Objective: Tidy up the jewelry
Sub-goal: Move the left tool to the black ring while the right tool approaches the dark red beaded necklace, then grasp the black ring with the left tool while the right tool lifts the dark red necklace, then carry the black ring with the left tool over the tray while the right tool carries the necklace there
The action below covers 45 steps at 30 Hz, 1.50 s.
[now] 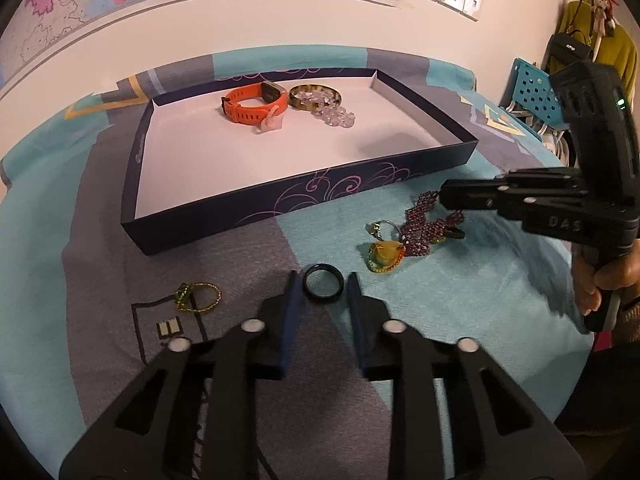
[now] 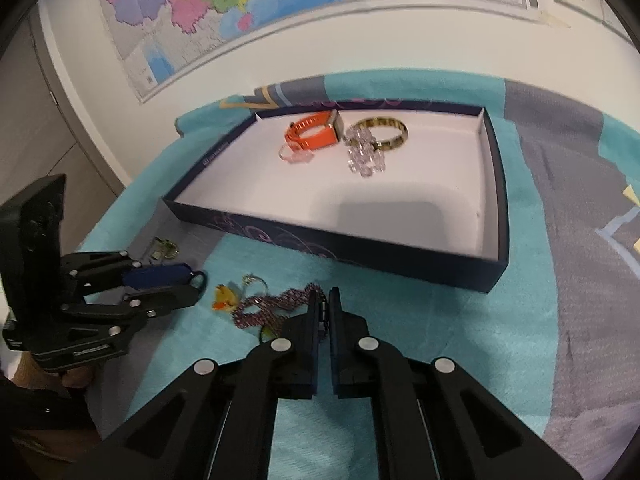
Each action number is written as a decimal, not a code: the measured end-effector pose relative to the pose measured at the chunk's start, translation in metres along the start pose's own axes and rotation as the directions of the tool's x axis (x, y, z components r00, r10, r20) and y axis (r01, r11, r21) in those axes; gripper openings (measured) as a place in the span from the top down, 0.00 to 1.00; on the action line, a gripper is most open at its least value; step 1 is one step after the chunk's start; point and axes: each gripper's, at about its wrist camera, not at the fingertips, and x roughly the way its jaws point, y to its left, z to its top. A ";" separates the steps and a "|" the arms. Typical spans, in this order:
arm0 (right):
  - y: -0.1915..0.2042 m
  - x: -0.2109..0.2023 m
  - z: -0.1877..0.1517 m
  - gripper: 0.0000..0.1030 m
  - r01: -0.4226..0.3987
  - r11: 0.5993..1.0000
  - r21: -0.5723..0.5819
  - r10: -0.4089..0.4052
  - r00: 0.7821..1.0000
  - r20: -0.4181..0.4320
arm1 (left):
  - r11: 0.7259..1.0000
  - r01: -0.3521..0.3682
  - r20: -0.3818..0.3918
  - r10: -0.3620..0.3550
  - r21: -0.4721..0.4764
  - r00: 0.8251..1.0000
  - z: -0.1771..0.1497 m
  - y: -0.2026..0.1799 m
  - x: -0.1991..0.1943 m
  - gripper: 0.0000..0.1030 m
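Note:
A black ring [image 1: 322,267] lies on the bedspread between the blue pads of my left gripper [image 1: 323,280], which is shut on it. From the right wrist view the ring [image 2: 201,276] sticks out at the tip of the left gripper [image 2: 196,284]. My right gripper [image 2: 325,300] is shut on the dark chain end of a purple beaded piece [image 2: 272,304]. In the left wrist view the right gripper [image 1: 450,202] sits over the same beads [image 1: 420,228]. Beyond both stands the dark blue tray [image 1: 304,196] [image 2: 332,246].
The tray holds an orange watch [image 1: 252,110], a gold bangle [image 1: 314,94], a clear bead bracelet [image 1: 336,116] and a small clear ring [image 1: 270,122]. Loose on the spread lie a yellow pendant [image 1: 386,256], a silver ring [image 1: 380,228] and a gold-green ring [image 1: 198,298]. A blue crate [image 1: 532,92] stands far right.

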 end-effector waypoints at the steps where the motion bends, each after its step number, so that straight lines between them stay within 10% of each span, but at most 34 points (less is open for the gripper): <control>1: 0.002 -0.004 0.001 0.97 -0.011 1.000 -0.003 0.011 1.000 0.010 | 1.000 -0.002 0.001 0.002 0.001 1.000 0.000 0.000 0.000 0.79; 45: 0.025 -0.052 0.047 0.97 -0.070 0.995 -0.071 0.082 0.981 0.176 | 1.000 0.011 0.122 -0.010 -0.005 0.993 0.018 -0.002 -0.036 0.79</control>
